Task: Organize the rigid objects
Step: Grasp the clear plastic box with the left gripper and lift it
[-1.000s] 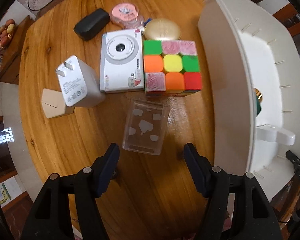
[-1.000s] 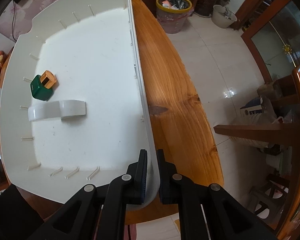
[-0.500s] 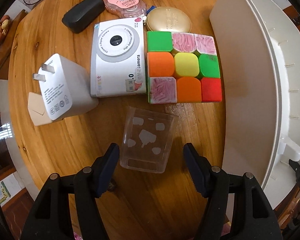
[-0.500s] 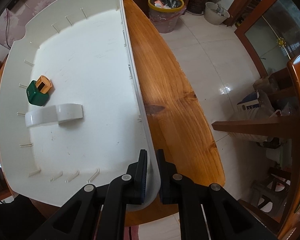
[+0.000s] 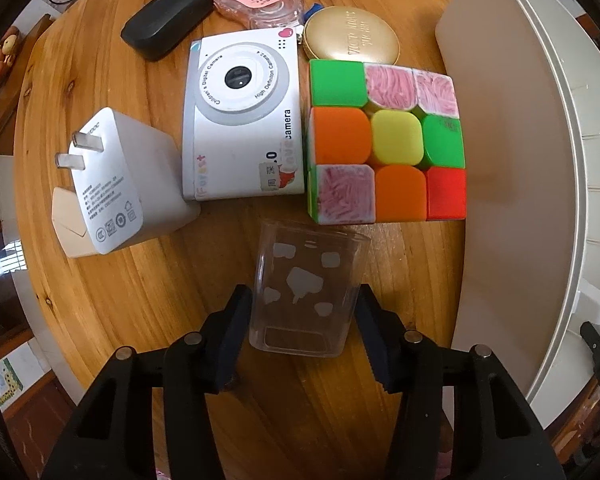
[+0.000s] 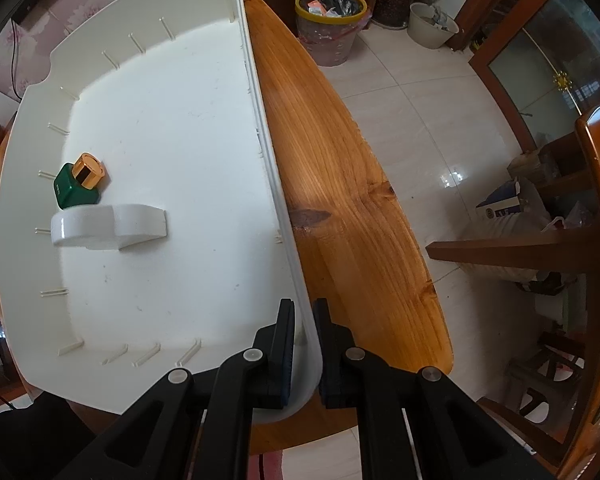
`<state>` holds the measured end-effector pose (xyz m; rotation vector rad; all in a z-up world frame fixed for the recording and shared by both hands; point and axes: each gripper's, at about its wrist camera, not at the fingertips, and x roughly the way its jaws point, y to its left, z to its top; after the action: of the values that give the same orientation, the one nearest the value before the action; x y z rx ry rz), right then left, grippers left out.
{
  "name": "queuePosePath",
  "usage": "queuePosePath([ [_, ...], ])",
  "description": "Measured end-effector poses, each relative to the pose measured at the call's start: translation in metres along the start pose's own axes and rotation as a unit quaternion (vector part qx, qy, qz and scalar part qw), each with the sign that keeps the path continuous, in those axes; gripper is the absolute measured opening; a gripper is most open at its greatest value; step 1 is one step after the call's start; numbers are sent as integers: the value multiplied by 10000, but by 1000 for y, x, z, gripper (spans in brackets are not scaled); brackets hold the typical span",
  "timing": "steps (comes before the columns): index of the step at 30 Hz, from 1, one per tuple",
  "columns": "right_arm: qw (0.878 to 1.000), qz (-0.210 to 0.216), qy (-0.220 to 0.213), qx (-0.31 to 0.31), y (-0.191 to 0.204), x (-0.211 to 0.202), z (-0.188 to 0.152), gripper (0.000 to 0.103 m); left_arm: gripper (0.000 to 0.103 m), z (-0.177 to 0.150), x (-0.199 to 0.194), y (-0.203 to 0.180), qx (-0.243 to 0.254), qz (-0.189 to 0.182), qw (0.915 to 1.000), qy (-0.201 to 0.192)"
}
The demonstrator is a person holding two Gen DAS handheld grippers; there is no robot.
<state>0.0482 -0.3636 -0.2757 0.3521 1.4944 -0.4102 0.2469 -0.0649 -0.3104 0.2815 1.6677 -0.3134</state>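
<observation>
The small clear plastic box [image 5: 306,294] is being straddled on the round wooden table [image 5: 140,288] by the left gripper [image 5: 302,334], jaws wide and seemingly not yet touching; a thin wall may be buckling or slipping out when squeezed. The white plastic tray's rim [image 6: 296,280] is being pinched by the right gripper [image 6: 303,346], its jaws nearly closed.

Bare table [image 5: 112,292] is lying open to the left of the clear cup [image 5: 306,288]. Ahead, the charger [image 5: 120,184], camera [image 5: 240,116] and cube [image 5: 384,140] are crowding together, blocking passage. The bin [image 5: 516,168] wall is closing off the right side.
</observation>
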Motion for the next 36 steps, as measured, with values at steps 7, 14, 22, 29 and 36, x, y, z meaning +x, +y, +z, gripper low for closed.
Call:
queuePosePath([
  [7,10000,52,-8,-64,2,0,-1,10,55,4,-3,5,-182,5,9998,51],
  [14,9998,138,-16,-163,2,-2,-3,11,55,-6,-9,0,-401,177,9989,149],
  [22,9992,215,-30,-331,2,-2,-4,11,55,-15,-36,-7,-448,44,9990,-23],
  [29,9980,330,-27,-531,0,0,-2,11,55,-26,-72,-24,-411,-21,9983,-407],
  [36,9957,398,13,-835,1,1,1,11,55,-46,-113,-41,-447,-12,9961,-763],
])
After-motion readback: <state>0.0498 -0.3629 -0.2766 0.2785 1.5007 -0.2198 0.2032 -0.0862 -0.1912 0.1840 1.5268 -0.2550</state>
